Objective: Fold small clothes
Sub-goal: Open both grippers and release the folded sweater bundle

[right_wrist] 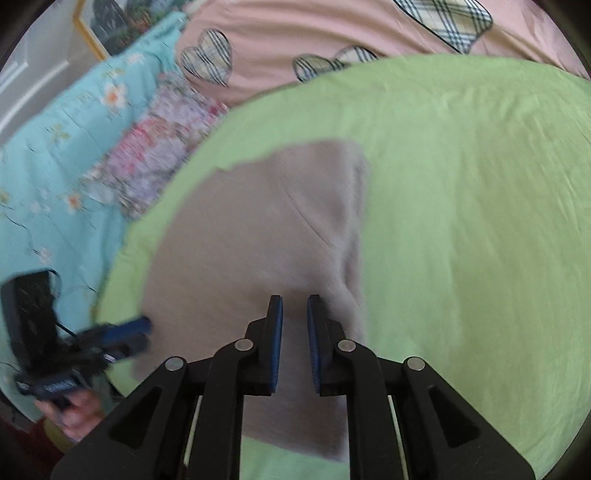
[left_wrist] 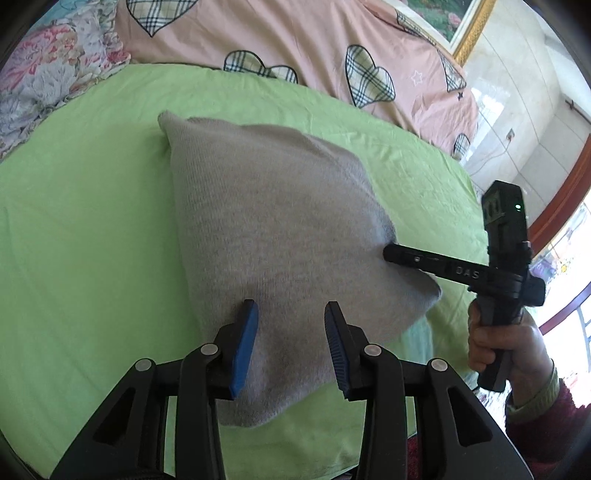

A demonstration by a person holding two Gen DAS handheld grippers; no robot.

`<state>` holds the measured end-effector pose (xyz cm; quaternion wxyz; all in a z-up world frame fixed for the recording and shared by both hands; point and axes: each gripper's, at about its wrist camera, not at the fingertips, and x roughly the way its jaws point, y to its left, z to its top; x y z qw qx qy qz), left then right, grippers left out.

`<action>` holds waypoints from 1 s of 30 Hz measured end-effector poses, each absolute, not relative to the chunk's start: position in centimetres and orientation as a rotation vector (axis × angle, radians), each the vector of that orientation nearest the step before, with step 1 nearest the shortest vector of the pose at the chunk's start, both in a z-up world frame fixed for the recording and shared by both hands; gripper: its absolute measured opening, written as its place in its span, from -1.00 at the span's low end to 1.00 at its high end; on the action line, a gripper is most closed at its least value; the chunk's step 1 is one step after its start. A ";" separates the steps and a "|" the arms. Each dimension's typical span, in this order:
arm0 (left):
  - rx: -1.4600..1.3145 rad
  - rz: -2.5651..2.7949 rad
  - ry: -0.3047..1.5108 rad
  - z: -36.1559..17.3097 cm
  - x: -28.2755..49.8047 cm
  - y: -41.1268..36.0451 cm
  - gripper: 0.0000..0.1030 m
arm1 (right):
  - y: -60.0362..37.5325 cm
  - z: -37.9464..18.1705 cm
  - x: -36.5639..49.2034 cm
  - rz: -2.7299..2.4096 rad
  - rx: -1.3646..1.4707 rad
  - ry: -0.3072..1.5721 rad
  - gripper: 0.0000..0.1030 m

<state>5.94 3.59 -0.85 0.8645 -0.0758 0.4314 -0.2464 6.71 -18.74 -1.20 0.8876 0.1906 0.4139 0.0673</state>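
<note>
A grey knitted garment lies folded on the green sheet. My left gripper stands open over its near edge, and the cloth runs between the blue pads without being pinched. My right gripper, held by a hand, comes in from the right, its thin jaws shut on the garment's right edge, where the cloth bunches. In the blurred right wrist view the right gripper has only a narrow gap, with the grey garment in it. The left gripper shows at the lower left.
A pink quilt with plaid hearts lies behind the green sheet. Floral bedding and a turquoise flowered cover lie on the left. A gold picture frame hangs on the wall. A tiled floor and a window are at the right.
</note>
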 end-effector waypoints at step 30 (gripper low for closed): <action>-0.179 -0.503 0.892 -1.8 0.4 4.5 0.01 | -16.7 0.4 0.1 0.054 0.309 0.774 -0.58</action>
